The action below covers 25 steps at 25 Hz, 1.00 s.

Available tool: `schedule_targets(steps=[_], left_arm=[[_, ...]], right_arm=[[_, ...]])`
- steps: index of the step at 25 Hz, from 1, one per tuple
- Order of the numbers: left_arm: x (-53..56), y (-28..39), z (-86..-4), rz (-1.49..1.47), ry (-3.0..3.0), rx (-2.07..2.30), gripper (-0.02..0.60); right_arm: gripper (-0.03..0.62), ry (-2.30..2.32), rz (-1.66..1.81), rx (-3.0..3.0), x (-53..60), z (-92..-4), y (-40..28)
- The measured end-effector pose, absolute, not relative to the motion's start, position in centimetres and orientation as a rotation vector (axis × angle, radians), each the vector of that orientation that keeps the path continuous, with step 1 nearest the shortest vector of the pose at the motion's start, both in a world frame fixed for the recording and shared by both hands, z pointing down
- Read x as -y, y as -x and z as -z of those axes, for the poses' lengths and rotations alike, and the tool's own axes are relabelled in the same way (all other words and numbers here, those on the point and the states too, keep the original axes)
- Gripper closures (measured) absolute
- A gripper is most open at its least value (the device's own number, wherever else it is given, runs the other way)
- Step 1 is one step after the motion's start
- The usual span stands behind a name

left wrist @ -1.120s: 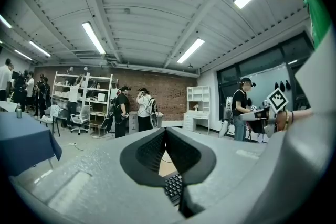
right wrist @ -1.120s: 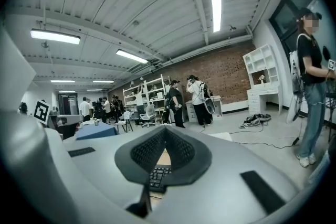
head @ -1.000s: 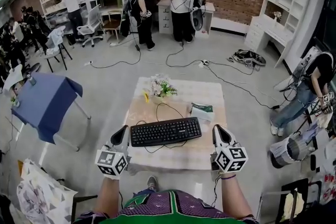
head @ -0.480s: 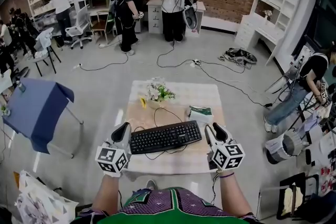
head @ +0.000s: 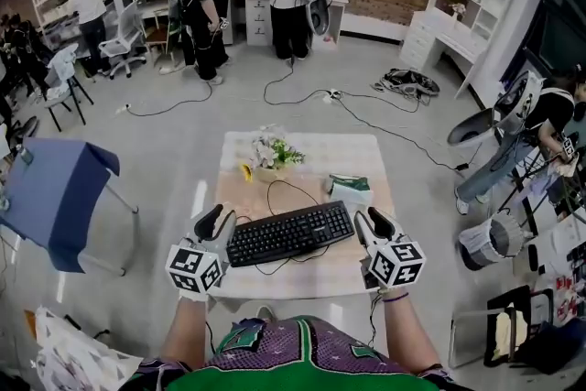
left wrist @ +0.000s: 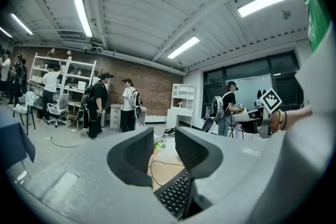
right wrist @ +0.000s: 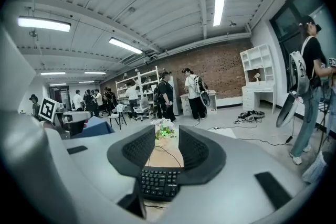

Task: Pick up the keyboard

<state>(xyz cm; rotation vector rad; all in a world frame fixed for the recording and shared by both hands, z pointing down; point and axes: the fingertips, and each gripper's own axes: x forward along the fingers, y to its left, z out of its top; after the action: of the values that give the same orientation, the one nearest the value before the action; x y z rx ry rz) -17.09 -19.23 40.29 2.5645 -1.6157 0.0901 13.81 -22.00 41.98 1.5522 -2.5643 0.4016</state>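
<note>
A black keyboard (head: pixel 289 233) lies slightly askew on the small cloth-covered table (head: pixel 316 156), its cable looping toward the far side. My left gripper (head: pixel 220 217) is at the keyboard's left end and my right gripper (head: pixel 363 220) at its right end. Both sets of jaws have just been opening and stand apart. In the left gripper view the keyboard's end (left wrist: pixel 176 194) shows low under the gap of the left gripper (left wrist: pixel 164 152), untouched by the pads. The right gripper view has the keyboard's other end (right wrist: pixel 157 183) just below the open right gripper (right wrist: pixel 167 149).
On the table behind the keyboard stand a small flower bunch (head: pixel 270 153), a yellow item (head: pixel 245 171) and a green-and-white packet (head: pixel 350 190). A blue-covered table (head: pixel 55 188) is at the left. Cables run over the floor; people stand at the back and right.
Both grippers have drawn inward to the keyboard's two ends and dropped a little. Their jaws, shut a second ago, now stand apart.
</note>
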Motion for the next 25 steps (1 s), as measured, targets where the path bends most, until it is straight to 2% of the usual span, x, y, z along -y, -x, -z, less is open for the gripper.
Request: schedule_targets(steps=[15, 25], left_arm=[[23.2, 20.0, -47.9, -0.203, -2.528, 1.407, 0.457], [25.0, 19.1, -53.1, -0.351, -2.517, 1.305, 0.457]], right_arm=[[0.468, -1.611, -0.580, 2.353, 24.5, -49.5, -13.9], [0.468, -1.598, -0.725, 2.210, 24.0, -56.0, -16.4]])
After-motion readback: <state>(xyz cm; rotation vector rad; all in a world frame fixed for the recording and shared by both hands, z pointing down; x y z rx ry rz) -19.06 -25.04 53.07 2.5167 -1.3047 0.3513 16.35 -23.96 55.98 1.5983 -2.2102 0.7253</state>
